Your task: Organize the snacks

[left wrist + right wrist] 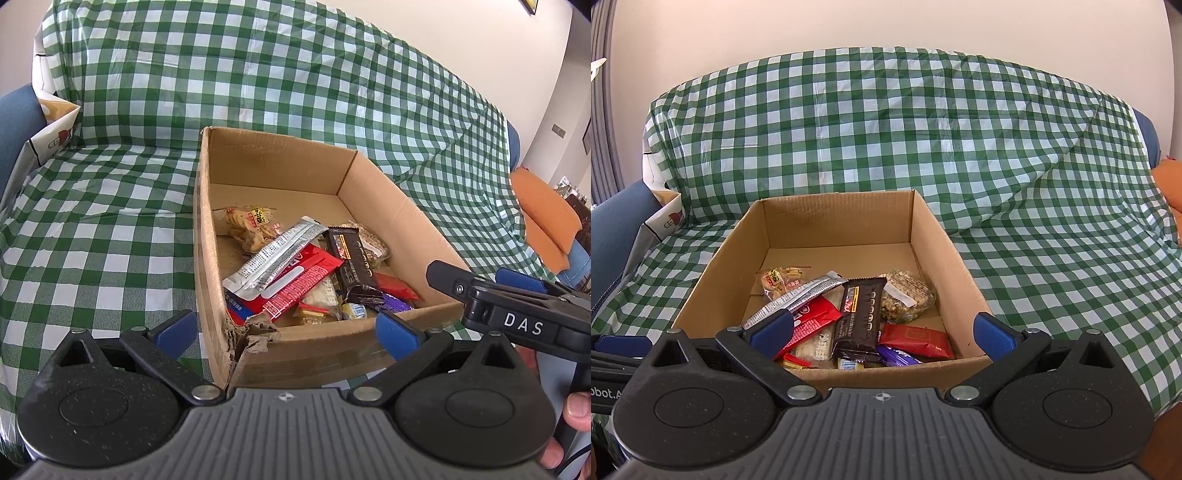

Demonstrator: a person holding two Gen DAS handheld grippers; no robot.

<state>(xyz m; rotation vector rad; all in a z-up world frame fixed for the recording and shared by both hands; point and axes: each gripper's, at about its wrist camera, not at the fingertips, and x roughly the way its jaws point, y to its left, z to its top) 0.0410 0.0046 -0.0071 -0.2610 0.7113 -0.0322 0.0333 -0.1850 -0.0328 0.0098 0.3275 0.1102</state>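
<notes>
Left wrist view: we hover both grippers, left (286,326) & right (882,332), fingers apart, empty, at box (314,343) near edge; torn corner (251,332) may snag wrappers.

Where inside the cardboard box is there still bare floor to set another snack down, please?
The far half of the cardboard box floor is bare, bordered by the back wall and the side walls. The near half is crowded: black bar, red packet, silver sachet, granola pack overlapping. Checkered cloth lies bare alongside.
</notes>
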